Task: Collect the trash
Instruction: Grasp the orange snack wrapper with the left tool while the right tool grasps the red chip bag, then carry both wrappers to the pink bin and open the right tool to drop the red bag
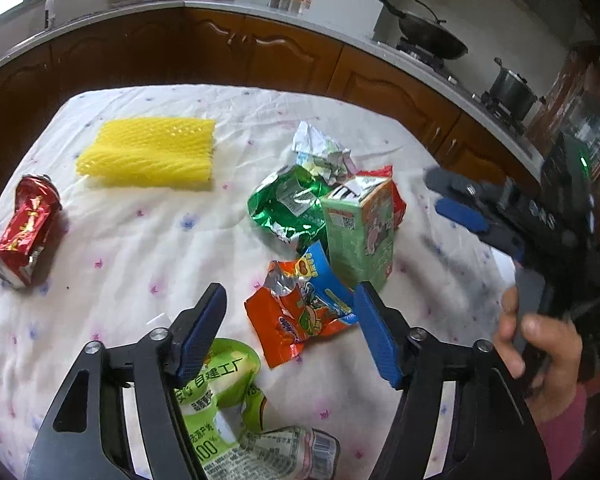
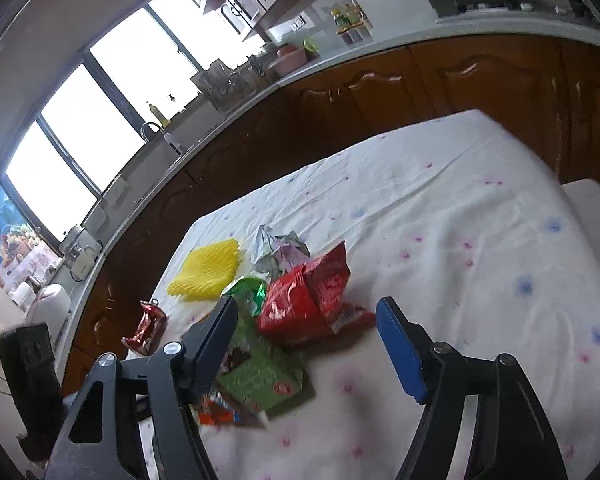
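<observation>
My desk (image 1: 140, 240) fills most of both views, covered in a wrinkled white cloth with small pink and blue flowers, with brown kitchen cabinets (image 1: 228, 48) curving behind it.

On the far left of the cloth lies a yellow foam net (image 1: 150, 154), flat and well apart from both tools. The main heap of trash sits mid-desk: a green carton (image 1: 360, 232) standing upright, touching a crumpled green foil bag (image 1: 284, 208) on its left, a red bag (image 2: 304, 304) behind it and a silver wrapper (image 1: 320, 148) at the far end of the heap.

My left tool (image 1: 290, 320) hangs wide open just above the near side of the heap and grips nothing. An orange snack wrapper (image 1: 300, 312), torn and crinkled with a blue strip along one edge, lies on the cloth right between its blue-padded fingers (image 1: 202, 332). A light green pouch (image 1: 224, 376) with printed characters lies below the left finger, partly hidden by the tool's frame.

My right tool (image 2: 306, 344) is also spread wide and empty, hovering over the carton and the red bag from the other side; in the left view it appears blurred at the right edge, held by my right hand (image 1: 540, 352).

A crushed red can (image 1: 24, 228) lies on its side near the desk's left edge, far from both tools.
</observation>
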